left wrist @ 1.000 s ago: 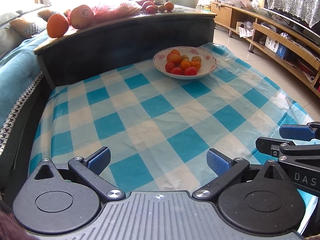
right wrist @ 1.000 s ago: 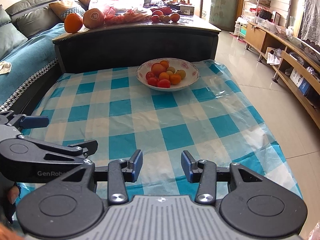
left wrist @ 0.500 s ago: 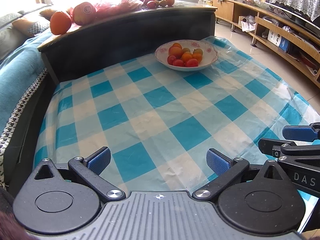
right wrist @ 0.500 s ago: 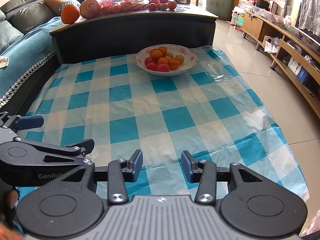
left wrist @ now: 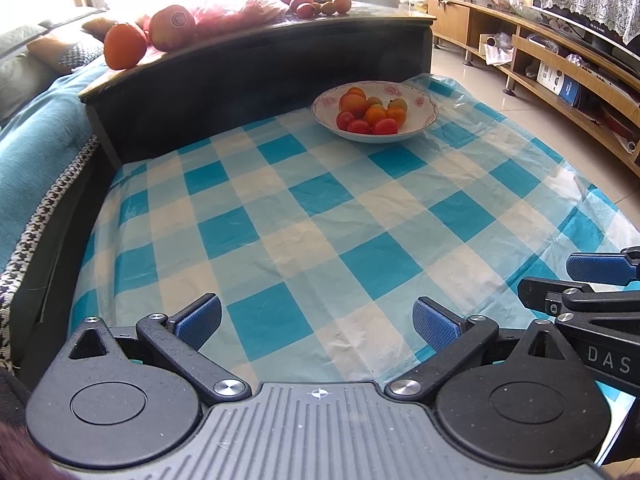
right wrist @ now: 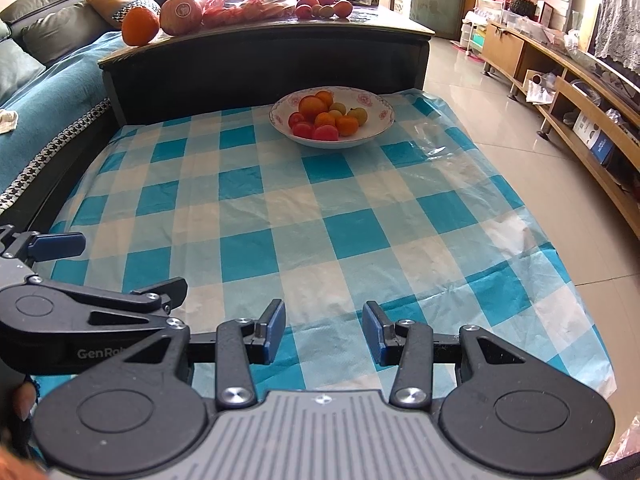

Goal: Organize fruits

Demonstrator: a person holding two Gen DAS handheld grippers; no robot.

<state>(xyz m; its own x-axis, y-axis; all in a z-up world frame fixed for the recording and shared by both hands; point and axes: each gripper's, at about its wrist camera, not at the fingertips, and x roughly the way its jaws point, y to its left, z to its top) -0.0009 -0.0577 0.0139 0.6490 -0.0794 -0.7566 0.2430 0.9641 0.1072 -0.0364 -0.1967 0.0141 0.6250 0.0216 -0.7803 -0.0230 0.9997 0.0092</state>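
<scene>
Currently, step: both claws idle, fruits already gathered.
Left claw: wide open, empty, well short of the bowl.
Right claw: partly open, empty.
Checked cloth: bare before the bowl.
Bowl: far end, holding fruits.
Next: probably reach forward.
Tabletop: behind the bowl, loose fruit.

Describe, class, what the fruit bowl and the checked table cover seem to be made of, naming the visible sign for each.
Bowl: probably glazed ceramic or porcelain; glossy white wall with a pink flower pattern round the rim.
Table cover: likely thin plastic sheet; blue and white checks, fine wrinkles, a shiny glare patch near the bowl and slightly see-through edges. Coated cloth cannot be ruled out.
</scene>
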